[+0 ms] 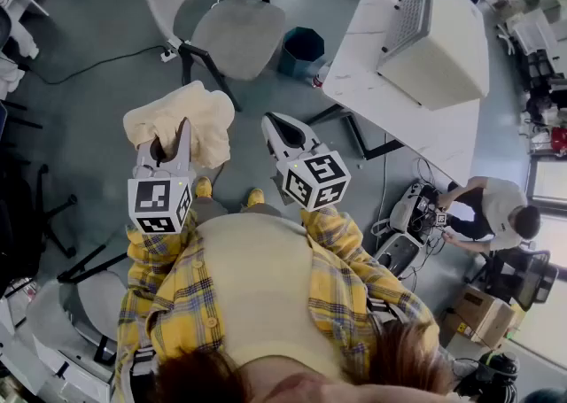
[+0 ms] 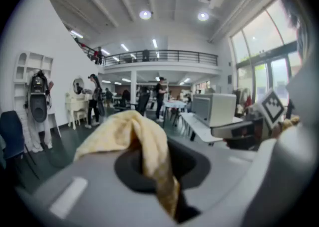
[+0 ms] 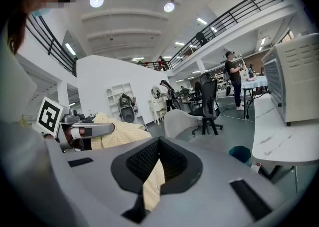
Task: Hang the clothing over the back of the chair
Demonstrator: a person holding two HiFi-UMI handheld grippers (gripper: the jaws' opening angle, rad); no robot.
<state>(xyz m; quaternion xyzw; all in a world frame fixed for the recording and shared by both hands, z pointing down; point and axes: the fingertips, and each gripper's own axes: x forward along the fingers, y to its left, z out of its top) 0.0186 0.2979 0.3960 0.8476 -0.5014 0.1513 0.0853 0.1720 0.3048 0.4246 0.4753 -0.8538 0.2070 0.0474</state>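
Note:
The pale yellow clothing (image 1: 182,118) is bunched over the tip of my left gripper (image 1: 174,134), which is shut on it. In the left gripper view a fold of the clothing (image 2: 142,136) runs down into the slit between the jaws. My right gripper (image 1: 273,122) is level beside it, jaws close together. In the right gripper view a strip of the same cloth (image 3: 152,186) sits in its slit, though none shows at its tip from the head view. The grey shell chair (image 1: 217,25) stands just ahead on the floor, apart from both grippers. Its curved back (image 3: 182,120) faces me.
A teal bin (image 1: 303,45) stands right of the chair. A white table (image 1: 381,91) carries a large beige box (image 1: 438,29). A person (image 1: 492,206) crouches at the right by equipment. A cable (image 1: 97,65) crosses the floor at left, and a black office chair (image 3: 209,96) stands farther off.

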